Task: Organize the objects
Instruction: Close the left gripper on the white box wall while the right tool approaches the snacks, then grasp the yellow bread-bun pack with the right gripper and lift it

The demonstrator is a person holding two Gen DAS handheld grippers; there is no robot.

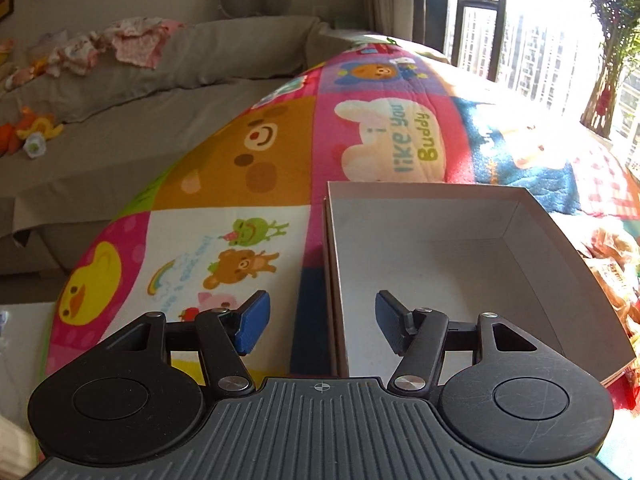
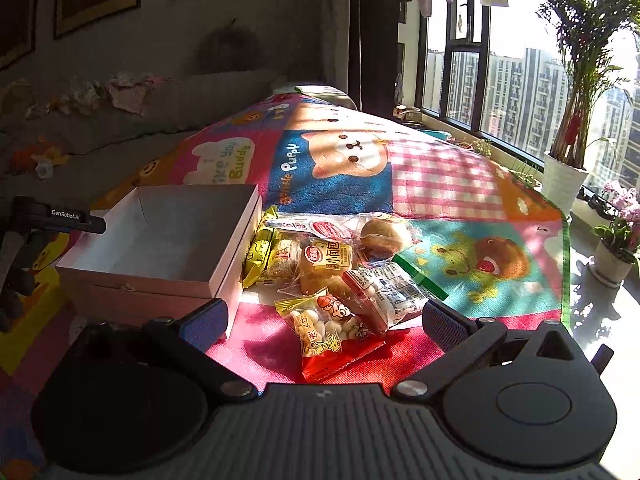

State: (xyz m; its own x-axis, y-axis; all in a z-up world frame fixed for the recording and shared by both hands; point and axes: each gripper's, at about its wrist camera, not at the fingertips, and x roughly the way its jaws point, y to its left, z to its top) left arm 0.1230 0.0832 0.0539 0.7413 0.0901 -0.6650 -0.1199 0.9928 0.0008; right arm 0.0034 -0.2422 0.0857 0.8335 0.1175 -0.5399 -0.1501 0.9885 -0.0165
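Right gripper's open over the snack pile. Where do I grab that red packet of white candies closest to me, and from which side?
Take the red packet across its puffy upper half, where the candies bulge. It lies flat on the mat, its long axis running away from the right gripper, so come straight down with fingers straddling its two long edges. Its far end sits against the other snacks, so avoid gripping there.

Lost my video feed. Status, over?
Both hand-held grippers open: left, right. Box empty. Snack packets piled beside it. Nothing blocking.
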